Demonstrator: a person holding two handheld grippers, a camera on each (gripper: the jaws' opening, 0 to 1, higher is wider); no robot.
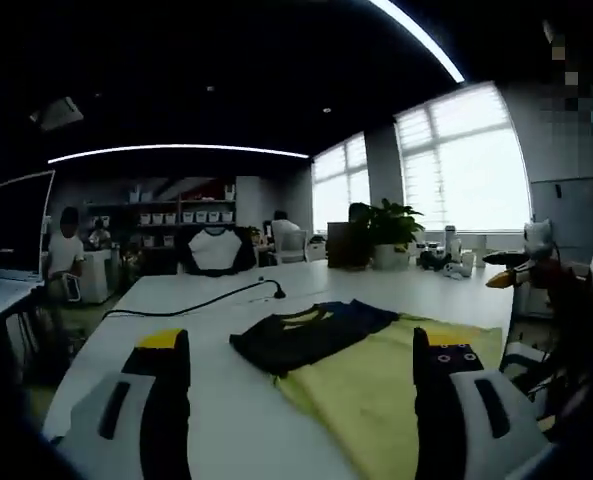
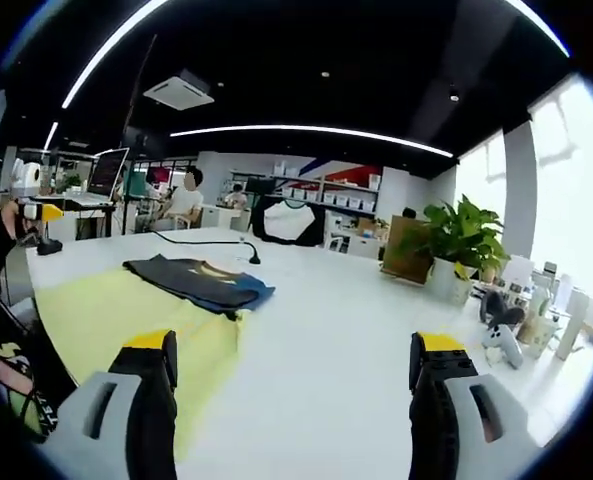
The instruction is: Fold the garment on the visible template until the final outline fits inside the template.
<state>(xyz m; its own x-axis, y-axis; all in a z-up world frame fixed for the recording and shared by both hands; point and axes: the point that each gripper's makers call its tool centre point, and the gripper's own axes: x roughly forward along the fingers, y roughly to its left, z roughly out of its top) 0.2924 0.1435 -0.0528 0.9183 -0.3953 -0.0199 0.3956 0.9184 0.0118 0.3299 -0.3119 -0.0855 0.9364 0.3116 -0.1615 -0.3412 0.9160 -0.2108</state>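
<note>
Folded dark garment (image 1: pixel 311 335) lies flat on the yellow fabric template (image 1: pixel 386 385). Left gripper (image 1: pixel 301 400) and right gripper (image 2: pixel 291 400) jaws are spread, empty.

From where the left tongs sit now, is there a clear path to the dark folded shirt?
Probably yes. The left tongs are open and empty, and the dark shirt lies ahead on the yellow template with nothing standing between them.
</note>
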